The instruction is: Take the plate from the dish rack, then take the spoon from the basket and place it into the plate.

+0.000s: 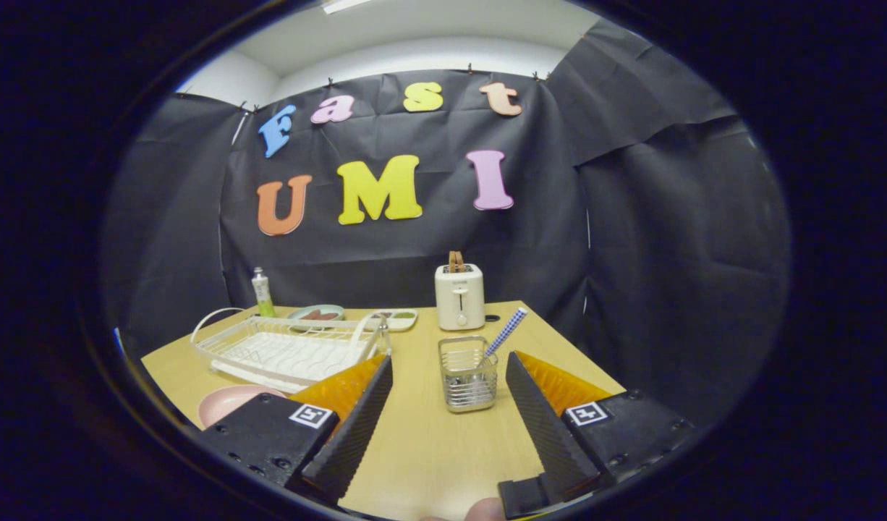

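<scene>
Wood-grain worktop [429, 434] carrying tool [449, 427], fingers spread wide, gripping nothing; wire basket [468, 373] just ahead between them, holding checked-handled spoon [504, 332], bowl hidden; pink plate [230, 401] beside near-left edge, half covered by left finger; white dish rack [288, 349] behind it.

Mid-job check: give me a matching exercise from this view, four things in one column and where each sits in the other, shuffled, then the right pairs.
Things:
1. pink plate
2. spoon
3. toaster
4. dish rack

Places:
A. standing handle-up in the wire basket, just ahead of the fingers
B. at the far edge of the table, by the wall
C. flat on the table, nearer than the rack, beside one finger
D. on the table, beyond the plate

Pairs: 1-C, 2-A, 3-B, 4-D.

The gripper is open, holding nothing, its fingers short of the basket.
</scene>
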